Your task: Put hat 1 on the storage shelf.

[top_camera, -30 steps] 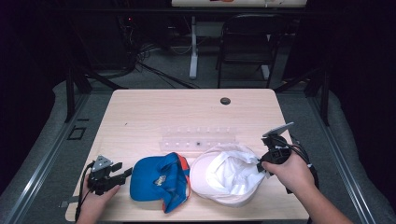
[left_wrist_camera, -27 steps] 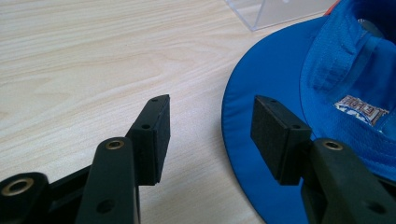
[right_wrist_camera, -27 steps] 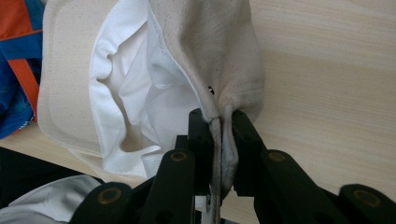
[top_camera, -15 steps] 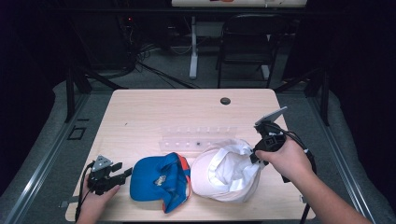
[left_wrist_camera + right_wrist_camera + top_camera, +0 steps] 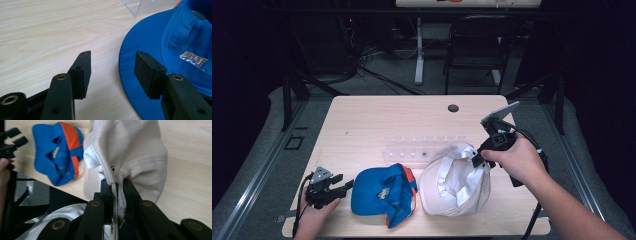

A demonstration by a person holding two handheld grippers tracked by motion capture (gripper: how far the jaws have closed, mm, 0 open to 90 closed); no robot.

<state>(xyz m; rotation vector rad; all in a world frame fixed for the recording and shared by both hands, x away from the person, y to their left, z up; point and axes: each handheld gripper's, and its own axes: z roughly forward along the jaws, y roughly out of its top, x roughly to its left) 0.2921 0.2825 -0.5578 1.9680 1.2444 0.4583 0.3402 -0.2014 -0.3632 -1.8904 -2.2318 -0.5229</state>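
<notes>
Nearest the person, at the bench's front edge, the left tool (image 5: 343,188) rests low in the person's left hand (image 5: 312,216), its jaws apart with nothing between them. In the left gripper view one jaw tip lies over the brim of the blue cap (image 5: 160,50), the other over bare wood. The blue cap (image 5: 384,192), trimmed with orange, lies upside down on the bench (image 5: 362,125) just beside that tool.

To its right, touching it or nearly so, sits the cream cap (image 5: 454,182), bunched and pulled up on one side. The right tool (image 5: 477,159) is clamped on its edge: the right gripper view shows the pale fabric (image 5: 135,152) pinched tight between the closed jaws, the cap hanging from them over the wood.

Just behind both caps lies a clear plastic tray (image 5: 422,149). Farther back, near the far edge, is a small dark round cap (image 5: 453,107).
</notes>
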